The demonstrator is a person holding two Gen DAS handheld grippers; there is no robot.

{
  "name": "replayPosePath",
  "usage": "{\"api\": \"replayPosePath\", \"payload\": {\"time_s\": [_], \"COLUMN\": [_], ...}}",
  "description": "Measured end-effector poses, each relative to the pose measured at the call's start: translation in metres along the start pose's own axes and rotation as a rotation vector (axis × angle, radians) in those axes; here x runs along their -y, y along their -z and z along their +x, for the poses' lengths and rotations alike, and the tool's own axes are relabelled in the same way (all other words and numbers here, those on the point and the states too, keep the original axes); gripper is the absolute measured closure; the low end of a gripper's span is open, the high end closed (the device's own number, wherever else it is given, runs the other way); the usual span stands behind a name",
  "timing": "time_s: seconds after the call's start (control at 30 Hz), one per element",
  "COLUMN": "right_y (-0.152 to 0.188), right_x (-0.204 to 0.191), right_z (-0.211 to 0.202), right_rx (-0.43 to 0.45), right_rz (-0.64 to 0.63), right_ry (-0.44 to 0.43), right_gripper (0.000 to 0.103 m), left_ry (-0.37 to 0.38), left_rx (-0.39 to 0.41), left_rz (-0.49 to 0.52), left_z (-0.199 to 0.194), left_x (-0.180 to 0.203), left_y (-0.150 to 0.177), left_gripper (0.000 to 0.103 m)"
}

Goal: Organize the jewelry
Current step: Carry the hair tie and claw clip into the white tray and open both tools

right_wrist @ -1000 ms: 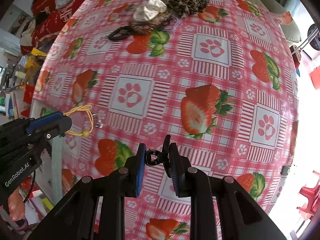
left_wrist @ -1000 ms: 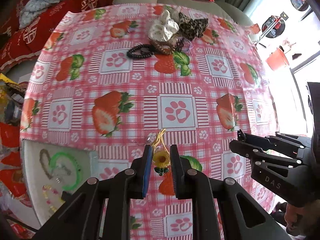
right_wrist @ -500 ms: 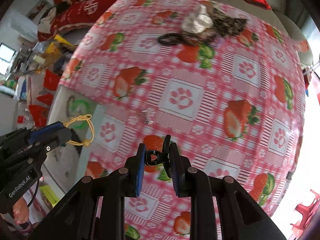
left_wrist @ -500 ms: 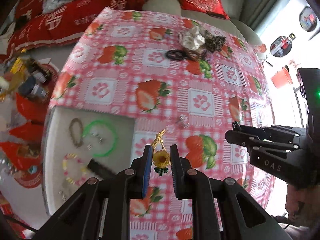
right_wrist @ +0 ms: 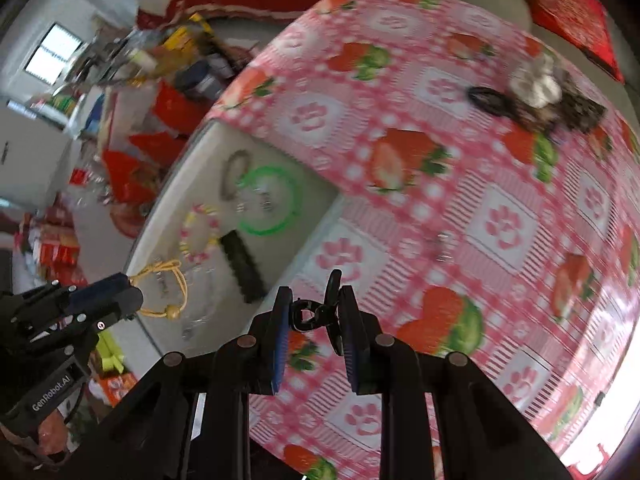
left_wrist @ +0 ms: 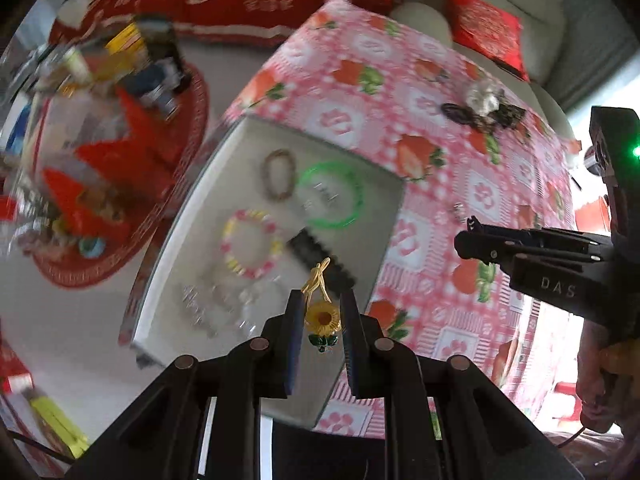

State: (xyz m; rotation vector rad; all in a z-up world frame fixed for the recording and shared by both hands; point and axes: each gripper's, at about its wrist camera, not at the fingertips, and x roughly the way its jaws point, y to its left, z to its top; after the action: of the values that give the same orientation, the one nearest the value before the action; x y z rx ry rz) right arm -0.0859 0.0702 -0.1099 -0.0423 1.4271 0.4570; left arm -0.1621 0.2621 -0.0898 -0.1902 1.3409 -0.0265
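left gripper (left_wrist: 320, 320) clamps sunflower charm (left_wrist: 322, 315), white tray (left_wrist: 192, 264) just ahead; right gripper (right_wrist: 314, 316) clamps black clip (right_wrist: 316, 312).

The left gripper (left_wrist: 320, 320) has its jaws drawn close, pinching a sunflower charm (left_wrist: 322, 317) between the pads, its yellow cord sticking up past the fingertips. From the right wrist view this gripper (right_wrist: 128, 294) sits low at the left, above the white tray (right_wrist: 320, 216), cord loop dangling from its tip. The right gripper (right_wrist: 313, 314) is likewise closed, clamping a black clip (right_wrist: 316, 312). In the left wrist view it (left_wrist: 472, 236) reaches in from the right, beside the tray, with a hand (left_wrist: 600, 376) on its handle.
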Motion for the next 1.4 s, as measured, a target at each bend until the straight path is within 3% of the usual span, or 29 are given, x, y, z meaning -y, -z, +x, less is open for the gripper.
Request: {"api": "replayPosePath", "payload": {"time_s": [0.4, 0.73, 0.93, 1.0, 1.13, 1.4], "right_y": [-0.001, 0.003, 0.003, 0.002, 0.001, -0.009], "right_x": [-0.068, -0.091, -0.095, -0.099, -0.106, -0.104], "right_z": [0.062, 0.120, 0.133, 0.134, 0.135, 0.103], "right_rx": [-0.119, -0.217, -0.237, -0.239, -0.250, -0.181], "right_rz": [-0.131, -0.185, -0.183, -0.196, -0.198, -0.155], "right_ry": [-0.048, 0.003, 0.025, 0.030, 0.020, -0.006], "right_gripper": [0.078, 0.078, 0.077, 0.074, 0.045, 0.042], "left_ry": [-0.051, -0.117, -0.128, -0.132, -0.149, -0.151], "left_rx": [-0.076, -0.093, -0.117, -0.124, -0.133, -0.108], "left_rz": [-0.113, -0.110, -0.134, -0.139, -0.145, -0.148], "left_z": [0.045, 0.076, 0.087, 0.089, 0.087, 0.068], "left_x": [-0.044, -0.060, -0.068, -0.069, -0.070, -0.066], "left_y": [0.042, 0.057, 0.063, 0.064, 0.065, 0.059], "left_gripper": [0.079, 0.079, 0.079, 0.079, 0.079, 0.079]}}
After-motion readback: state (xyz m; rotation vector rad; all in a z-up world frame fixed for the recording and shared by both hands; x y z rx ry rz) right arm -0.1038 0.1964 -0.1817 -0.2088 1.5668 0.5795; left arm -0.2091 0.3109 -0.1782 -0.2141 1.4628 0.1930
